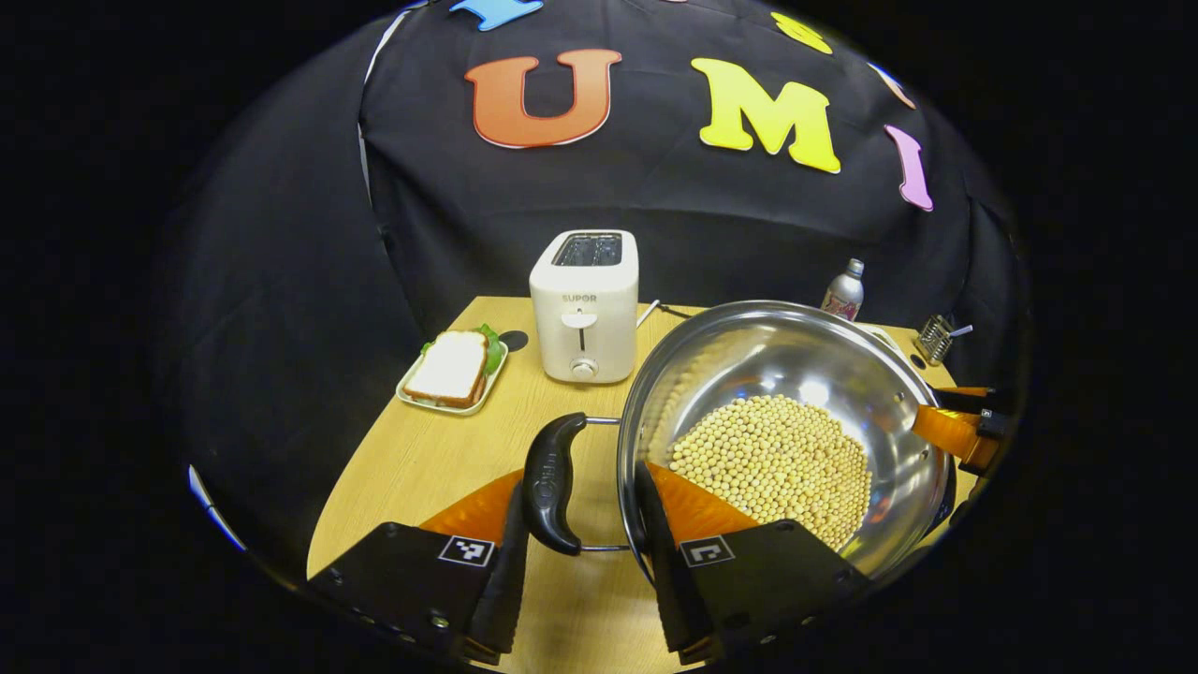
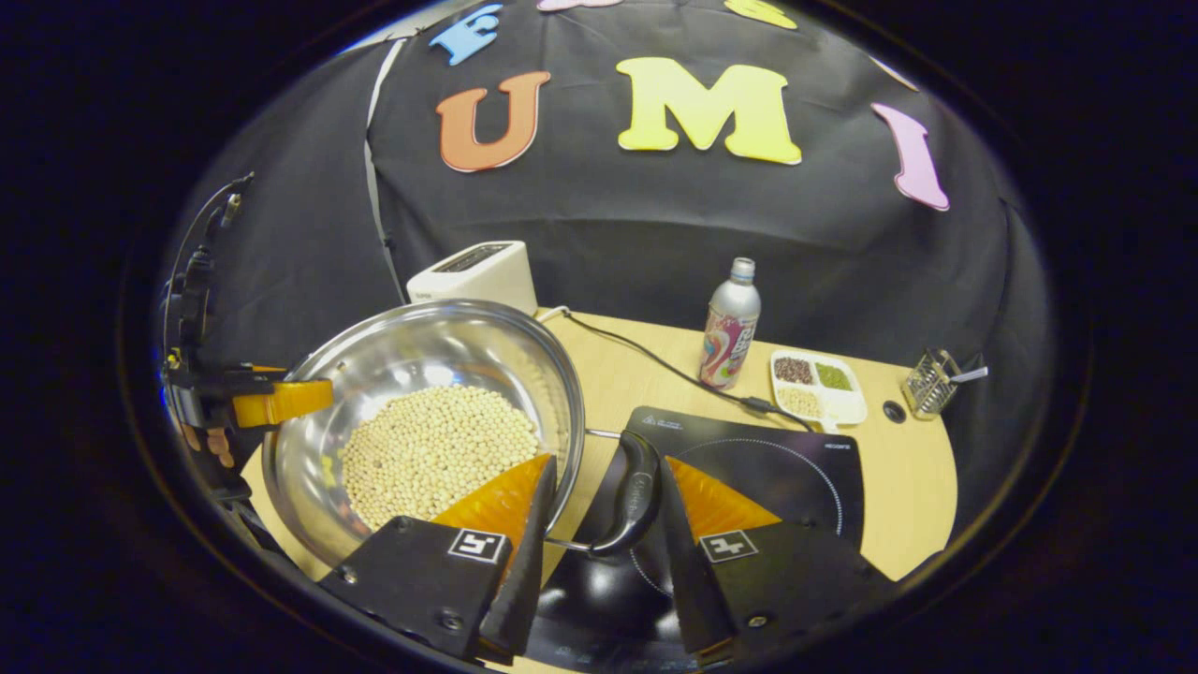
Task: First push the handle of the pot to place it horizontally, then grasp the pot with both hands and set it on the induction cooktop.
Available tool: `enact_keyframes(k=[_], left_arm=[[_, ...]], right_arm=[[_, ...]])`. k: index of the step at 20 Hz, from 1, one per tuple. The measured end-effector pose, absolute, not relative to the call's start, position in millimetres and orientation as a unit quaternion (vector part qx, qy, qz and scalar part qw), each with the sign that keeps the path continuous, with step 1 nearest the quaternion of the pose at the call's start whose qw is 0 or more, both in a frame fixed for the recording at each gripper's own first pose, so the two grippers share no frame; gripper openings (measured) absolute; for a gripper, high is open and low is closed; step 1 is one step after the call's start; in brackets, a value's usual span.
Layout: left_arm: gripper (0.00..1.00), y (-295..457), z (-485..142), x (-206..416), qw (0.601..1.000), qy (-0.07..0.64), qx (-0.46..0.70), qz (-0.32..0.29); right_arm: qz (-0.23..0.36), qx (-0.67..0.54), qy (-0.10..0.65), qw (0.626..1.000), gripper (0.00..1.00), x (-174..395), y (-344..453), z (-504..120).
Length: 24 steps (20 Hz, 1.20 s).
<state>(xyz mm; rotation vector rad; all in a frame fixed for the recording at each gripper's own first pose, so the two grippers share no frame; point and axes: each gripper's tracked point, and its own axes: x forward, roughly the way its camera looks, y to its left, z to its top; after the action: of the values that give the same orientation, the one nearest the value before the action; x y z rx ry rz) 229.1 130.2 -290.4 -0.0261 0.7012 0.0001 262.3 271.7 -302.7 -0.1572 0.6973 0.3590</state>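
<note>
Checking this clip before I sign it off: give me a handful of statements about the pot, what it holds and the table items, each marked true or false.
1. The pot holds pale round beans. True.
2. The left tongs straddle a black side handle of the pot. True.
3. The toaster has bread sticking out of its slots. False: no bread shows in the slots; a sandwich lies on a small tray beside it.
4. The bottle lies on its side. False: it stands upright behind the induction cooktop.
5. The right tongs have a finger inside the pot rim. True.
</note>
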Motion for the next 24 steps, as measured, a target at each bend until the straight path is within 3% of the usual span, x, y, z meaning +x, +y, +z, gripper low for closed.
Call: enact_keyframes(k=[12,15,16,17,24], left_arm=[[0.57,44.1,-199.0,216.2,0.954,0.295,-0.022,-0.041],[0.57,11.8,-188.6,220.1,0.958,0.284,-0.016,-0.048],[0.67,-0.2,-187.8,223.6,0.958,0.283,-0.012,-0.052],[0.57,-11.3,-188.4,225.0,0.957,0.284,-0.007,-0.057],[0.57,-75.6,-211.4,239.3,0.949,0.305,-0.002,-0.083]], right_arm=[[0.154,-0.089,0.312,0.933,0.58,244.4,180.8,-182.8],[0.145,-0.083,0.312,0.935,0.59,249.8,145.9,-176.9],[0.141,-0.084,0.313,0.936,0.59,251.3,133.7,-176.5],[0.136,-0.083,0.313,0.936,0.61,251.8,122.5,-175.5],[0.107,-0.072,0.327,0.936,0.59,265.4,55.0,-193.7]])
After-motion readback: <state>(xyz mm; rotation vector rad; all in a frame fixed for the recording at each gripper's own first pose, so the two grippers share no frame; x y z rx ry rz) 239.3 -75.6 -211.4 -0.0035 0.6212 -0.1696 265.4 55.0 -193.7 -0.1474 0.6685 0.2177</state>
